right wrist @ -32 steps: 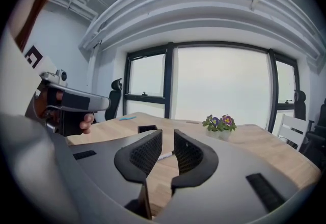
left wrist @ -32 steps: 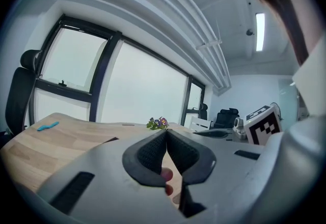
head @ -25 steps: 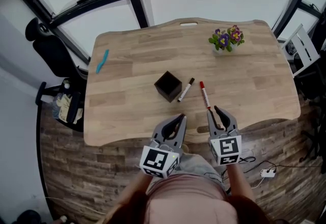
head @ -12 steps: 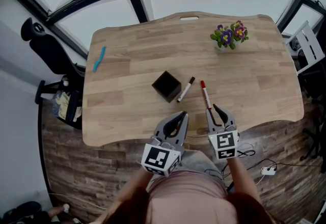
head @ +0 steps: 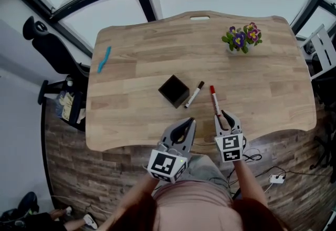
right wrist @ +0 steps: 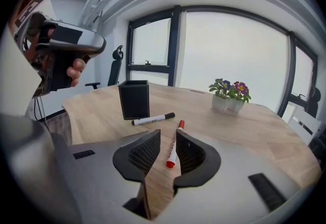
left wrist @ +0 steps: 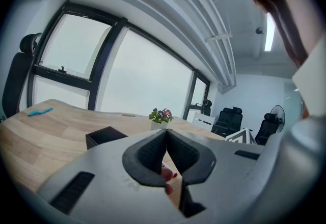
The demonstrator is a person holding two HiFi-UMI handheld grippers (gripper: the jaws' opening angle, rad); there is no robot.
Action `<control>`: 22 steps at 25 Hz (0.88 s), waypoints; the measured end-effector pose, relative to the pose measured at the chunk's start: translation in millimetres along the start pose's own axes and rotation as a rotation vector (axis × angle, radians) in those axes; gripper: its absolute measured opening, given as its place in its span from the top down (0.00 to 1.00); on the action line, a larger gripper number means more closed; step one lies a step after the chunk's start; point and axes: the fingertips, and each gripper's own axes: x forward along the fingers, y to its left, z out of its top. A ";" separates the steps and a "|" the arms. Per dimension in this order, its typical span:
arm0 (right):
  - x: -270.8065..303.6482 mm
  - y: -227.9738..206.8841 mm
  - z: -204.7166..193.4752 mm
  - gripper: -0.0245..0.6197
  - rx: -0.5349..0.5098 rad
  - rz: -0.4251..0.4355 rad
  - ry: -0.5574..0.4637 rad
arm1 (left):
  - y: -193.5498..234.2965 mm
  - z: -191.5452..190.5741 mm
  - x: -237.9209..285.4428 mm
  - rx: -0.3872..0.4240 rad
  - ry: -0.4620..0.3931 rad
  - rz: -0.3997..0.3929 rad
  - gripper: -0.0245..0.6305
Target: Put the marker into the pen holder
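Opening its jaws wider, the right gripper (right wrist: 168, 134) has descended astride the red marker (right wrist: 173, 152), seemingly untouched, lying right of the pen holder (head: 174, 90); left gripper (left wrist: 166, 131) clenched, empty. Grasp comes next.

Not picking out any actual words or numbers in this one, folks. I'm only getting the black-and-white square code patterns on the left gripper (head: 189, 119) cube (head: 167, 164) and the right gripper (head: 221, 115) cube (head: 231, 147), and those aren't spelling out letters or digits. I'm also squinting at the white barrel of the black-capped marker (right wrist: 153, 119) in the right gripper view: some dark print is running along it, but it's coming through way too small for me to read.
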 end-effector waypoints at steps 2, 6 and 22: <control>6.2 -3.5 -7.3 0.85 0.008 -0.003 0.018 | 0.5 -1.4 0.9 -0.001 0.002 0.002 0.96; 15.5 -7.8 -20.3 0.85 0.035 -0.007 0.048 | 2.3 -1.8 1.1 -0.002 0.002 0.008 0.96; 41.9 -6.7 -59.1 0.83 0.096 -0.039 0.200 | 28.1 8.1 -2.2 0.008 0.012 0.010 0.96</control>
